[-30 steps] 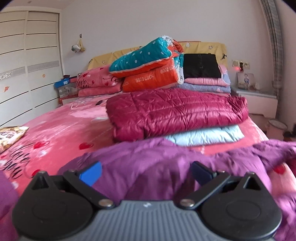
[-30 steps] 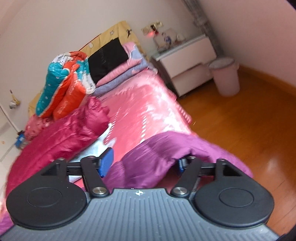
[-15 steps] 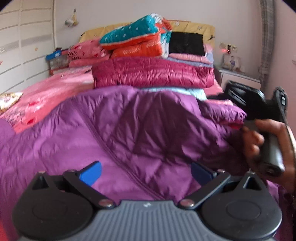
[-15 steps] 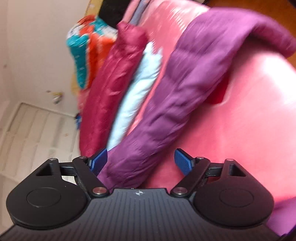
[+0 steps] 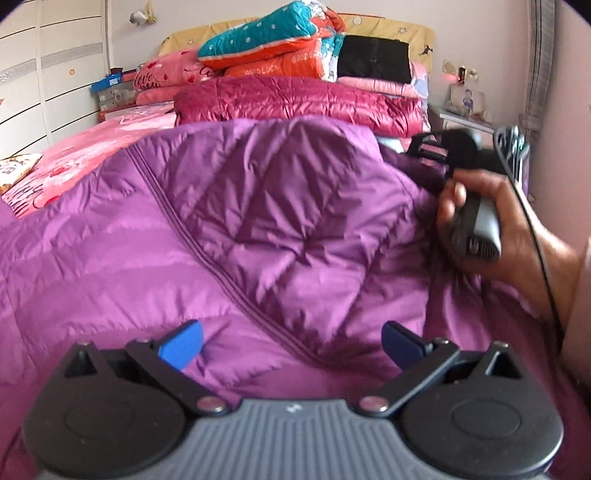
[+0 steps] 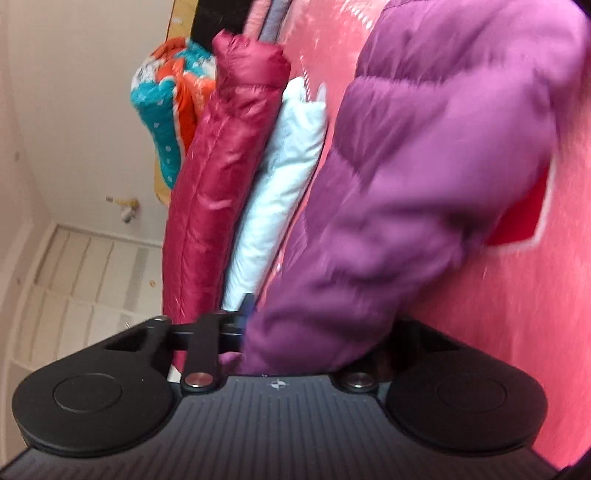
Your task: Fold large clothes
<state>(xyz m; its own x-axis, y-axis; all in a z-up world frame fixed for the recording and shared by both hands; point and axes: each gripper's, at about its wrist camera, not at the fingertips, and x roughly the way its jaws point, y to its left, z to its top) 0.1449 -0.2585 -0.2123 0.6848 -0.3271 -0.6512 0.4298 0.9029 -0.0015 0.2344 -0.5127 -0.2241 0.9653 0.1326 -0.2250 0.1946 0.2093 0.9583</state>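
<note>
Our right tongs [image 6: 317,332] are closing on a sleeve of the purple jacket [image 5: 258,229]; our left tongs [image 5: 291,343] gape empty above its unfolded body on the bed [image 5: 92,147]. Folding has barely begun.

A home bedroom is shown. A bed covered by a pink sheet with red hearts [image 5: 85,155] is backed by a yellow padded headboard [image 5: 384,31], and folded quilts in teal and orange [image 5: 266,40] are stacked against it. A white panelled wardrobe [image 5: 44,74] is seen at the left, and a white bedside cabinet with a framed photo [image 5: 467,101] at the right.
</note>
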